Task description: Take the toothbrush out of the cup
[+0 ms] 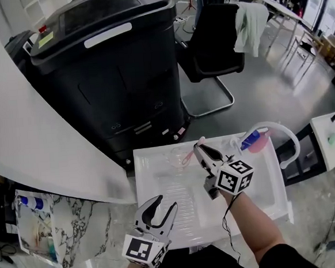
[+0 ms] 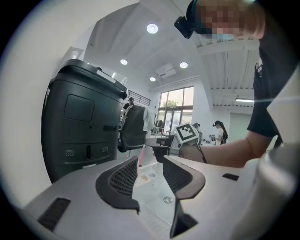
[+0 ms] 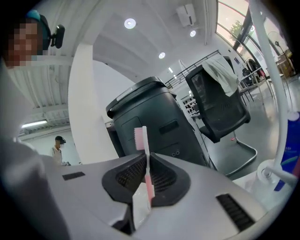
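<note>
Above the back edge of a white basin (image 1: 154,181), a pink toothbrush (image 3: 148,174) stands nearly upright in the right claw (image 3: 146,161). The pads are pressed narrow on its handle and the bristled head rises above the jaw tips. From the head view the brush slants over the rim of a clear cup (image 1: 177,156), which stands on the basin's back ledge just left of that claw. Whether the handle's lower end has cleared the cup cannot be told.

The left claw (image 1: 166,202) hovers over the basin's front edge with its jaws apart and nothing between them. The left gripper view looks through the gap at the basin's ribbed floor and the cup beyond.

A curved white spout (image 1: 289,138) arches over the basin's right end, with a blue-and-pink tube (image 1: 253,139) lying beside its base. Behind the basin stands a large black machine (image 1: 110,60). Behind and to the right of the basin, an office chair (image 1: 212,40) carries a pale cloth (image 1: 250,25) over its back. To the basin's left lies a marble-patterned surface (image 1: 76,224).
</note>
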The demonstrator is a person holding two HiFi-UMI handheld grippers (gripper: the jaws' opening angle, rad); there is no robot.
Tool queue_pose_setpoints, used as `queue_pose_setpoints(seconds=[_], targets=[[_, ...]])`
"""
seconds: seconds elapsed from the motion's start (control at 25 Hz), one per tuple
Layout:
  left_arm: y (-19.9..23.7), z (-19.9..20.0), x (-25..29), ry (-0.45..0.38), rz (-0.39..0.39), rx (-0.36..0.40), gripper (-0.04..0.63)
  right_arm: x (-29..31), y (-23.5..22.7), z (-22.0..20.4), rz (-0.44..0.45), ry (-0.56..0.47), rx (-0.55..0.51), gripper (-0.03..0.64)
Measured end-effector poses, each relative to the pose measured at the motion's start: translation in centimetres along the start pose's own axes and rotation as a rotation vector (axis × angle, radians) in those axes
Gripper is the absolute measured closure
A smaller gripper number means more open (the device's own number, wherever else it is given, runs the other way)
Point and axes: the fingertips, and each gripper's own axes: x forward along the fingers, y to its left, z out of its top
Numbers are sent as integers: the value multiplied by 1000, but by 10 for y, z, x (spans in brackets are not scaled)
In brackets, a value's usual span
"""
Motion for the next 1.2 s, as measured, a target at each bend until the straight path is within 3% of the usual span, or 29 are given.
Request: queue_pose_setpoints(seconds=[0.6,0.84,1.2], targets=[[-91,21,-56,-91,57,78,420,-147,96,60,111,-117,-246,583],[-121,22,-87,-99,121,79,420,-199,118,48,143,-119,-263,583],[-131,14,-120,-76,189,75,422,-227,135,-1,167,-59,-201,583]])
